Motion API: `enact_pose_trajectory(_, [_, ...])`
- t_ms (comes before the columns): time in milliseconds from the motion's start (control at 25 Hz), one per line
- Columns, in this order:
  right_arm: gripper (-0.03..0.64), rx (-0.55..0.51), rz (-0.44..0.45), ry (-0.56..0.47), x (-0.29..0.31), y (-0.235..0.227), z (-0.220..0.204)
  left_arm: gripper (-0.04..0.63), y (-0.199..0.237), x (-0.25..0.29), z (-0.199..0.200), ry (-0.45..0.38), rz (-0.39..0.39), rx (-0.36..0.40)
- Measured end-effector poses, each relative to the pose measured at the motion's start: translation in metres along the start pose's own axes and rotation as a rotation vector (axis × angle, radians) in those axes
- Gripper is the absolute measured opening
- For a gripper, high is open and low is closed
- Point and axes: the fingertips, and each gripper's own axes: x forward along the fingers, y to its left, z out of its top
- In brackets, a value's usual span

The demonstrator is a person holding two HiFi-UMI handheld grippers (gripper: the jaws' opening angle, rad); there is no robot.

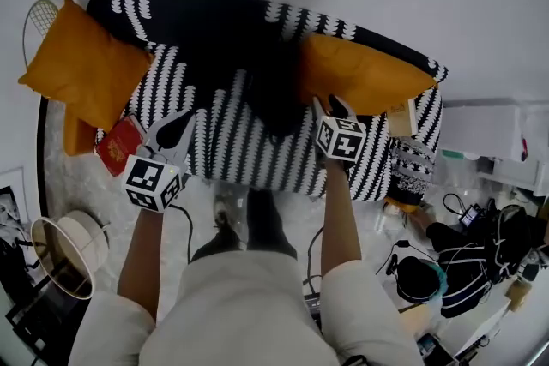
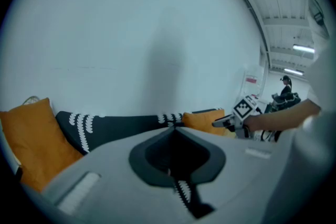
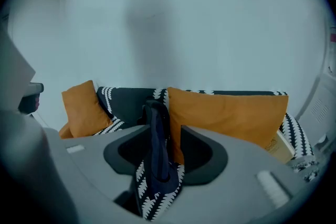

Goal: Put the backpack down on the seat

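A dark backpack (image 1: 274,99) stands upright in the middle of the black-and-white patterned sofa seat (image 1: 249,152), against the backrest. My right gripper (image 1: 333,109) hangs just right of it. In the right gripper view a narrow dark navy part of the backpack (image 3: 156,139) runs up through the wide gap of the right gripper (image 3: 161,131), and the pads do not press on it. My left gripper (image 1: 184,123) hovers over the seat's left part, clear of the backpack. In its own view the left gripper (image 2: 176,136) shows only a thin slit with nothing in it.
Orange pillows lie at the sofa's left end (image 1: 86,69) and right of the backpack (image 1: 360,73). A red packet (image 1: 120,146) rests by the left armrest. A round lampshade (image 1: 73,249) stands on the floor at left. Cables and bags (image 1: 463,261) crowd the floor at right.
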Motion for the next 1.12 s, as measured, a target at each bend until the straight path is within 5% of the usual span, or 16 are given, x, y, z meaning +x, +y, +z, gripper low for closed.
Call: enact_pose_trajectory(1120, [0.047,0.026,-0.04,-0.318,-0.312,0.101,-0.011,0.003,-0.095,-0.181,0.039,-0.188,-0.029,0.192])
